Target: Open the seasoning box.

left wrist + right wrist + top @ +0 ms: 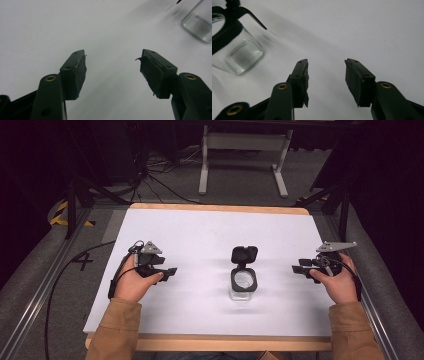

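Both hands rest low on the white bench [200, 230], left tongs [170, 271] and right tongs [298, 268] pointed inward, jaws apart, holding nothing; looks like a ready pose. Glass jar [243, 285] stands upright midway between them, well apart from each, hinged black lid [244, 255] flipped open, probably staged for equal reach

We hold the left gripper [170, 271] left of the glass jar [243, 284] and the right gripper [298, 268] right of it, both well apart from it, jaws spread with nothing between, pointing inward toward the jar.
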Available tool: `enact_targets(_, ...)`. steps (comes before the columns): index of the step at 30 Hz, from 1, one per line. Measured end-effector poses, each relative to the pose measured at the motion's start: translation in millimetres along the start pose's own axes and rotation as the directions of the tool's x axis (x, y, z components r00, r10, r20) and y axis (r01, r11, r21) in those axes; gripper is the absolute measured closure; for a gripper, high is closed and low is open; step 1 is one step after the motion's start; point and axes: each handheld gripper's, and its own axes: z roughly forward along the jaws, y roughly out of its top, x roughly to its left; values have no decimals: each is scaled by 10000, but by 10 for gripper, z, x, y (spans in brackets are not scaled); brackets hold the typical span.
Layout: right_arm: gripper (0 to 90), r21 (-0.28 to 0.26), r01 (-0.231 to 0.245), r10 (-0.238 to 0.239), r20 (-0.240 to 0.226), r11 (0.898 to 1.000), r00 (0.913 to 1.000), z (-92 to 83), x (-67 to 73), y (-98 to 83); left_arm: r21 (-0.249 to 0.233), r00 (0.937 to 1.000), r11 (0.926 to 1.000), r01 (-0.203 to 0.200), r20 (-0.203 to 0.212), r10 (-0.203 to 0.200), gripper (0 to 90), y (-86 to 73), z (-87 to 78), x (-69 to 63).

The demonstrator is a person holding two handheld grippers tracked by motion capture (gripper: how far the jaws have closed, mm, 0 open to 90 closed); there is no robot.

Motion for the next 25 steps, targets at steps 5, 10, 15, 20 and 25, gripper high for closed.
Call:
enact_targets(5,520,98,-293,292,141,9995,9995,54,-101,-89,119,9999,9998,154,-76,-154,360,-85,103,111)
enact_targets(10,506,299,-422,410,386,9987,9984,162,-230,-211,290,9996,9995,115,256,-122,360,-204,240,230)
enact_targets(15,506,339,-431,412,541,9985,9977,242,-305,-290,181,9995,9994,299,91,-300,359,-244,283,253)
enact_targets(20,494,315,-42,13,935,9995,9956,332,-321,-337,-37,9999,10000,90,135,-90,359,-265,319,253)
enact_targets(25,487,154,-156,142,883,9998,9960,327,-301,-323,-262,9994,9994,222,262,-215,353,-247,294,243)
